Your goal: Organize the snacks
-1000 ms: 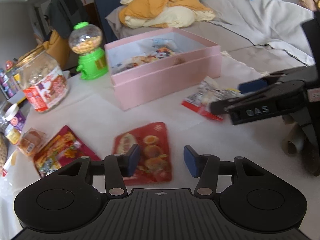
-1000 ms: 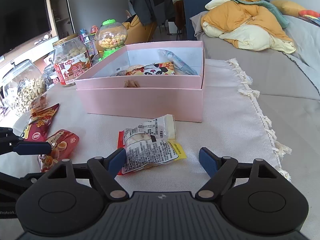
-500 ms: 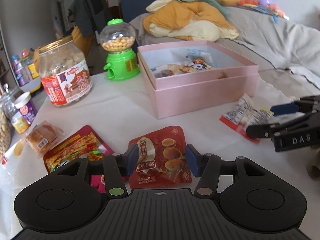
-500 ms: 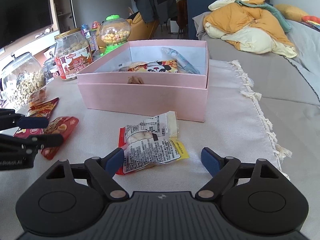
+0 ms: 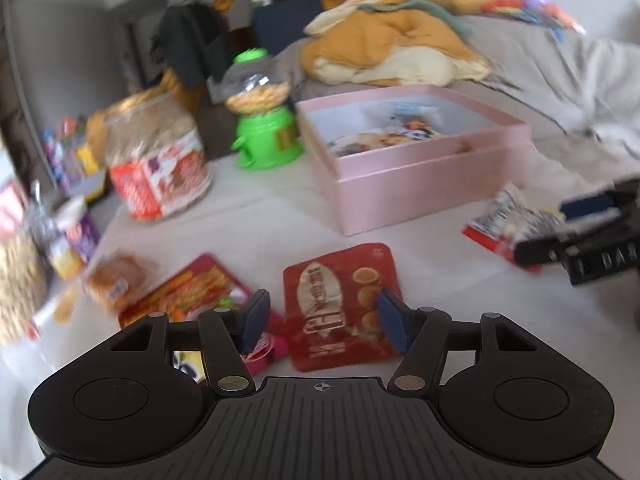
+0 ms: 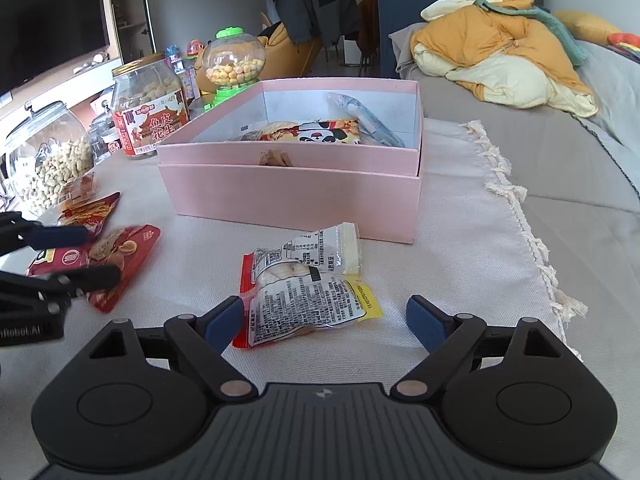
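Since a second ago the left gripper (image 5: 324, 322) has swung so that the red egg-snack packet (image 5: 340, 304), which lay partly under its left pad, now lies squarely in the gap between both pads, and its jaws have spread and are opening further, the pads clear of the packet on either side. The right gripper (image 6: 325, 322) has kept its place over the printed packets (image 6: 304, 284), and its jaws too stand wider than before and are opening, with the packets on the cloth between the pads and untouched by them. The left view has gone blurred; a second ago it was sharper. The pink box (image 6: 292, 196) sits in the same spot on the white tablecloth (image 6: 440, 240), beyond both grippers, its top open. Counted: two grippers; one pink box, with at least three packets inside, one of them bearing a panda picture (image 6: 320, 134); in front of the right gripper about two clear printed packets overlapping a red-and-yellow one, the exact number hard to tell; in front of the left gripper one red egg-snack packet, one red-and-orange packet (image 5: 188, 292) just to its left, and one small wrapped cake (image 5: 116, 280) beyond that. Three large jars of nuts stand along the left edge in the right view: a round glass one (image 6: 44, 160), a labelled one (image 6: 148, 116) and a green candy dispenser (image 6: 232, 68). One heap of orange and cream bedding (image 6: 500, 44) lies on the grey sofa behind.
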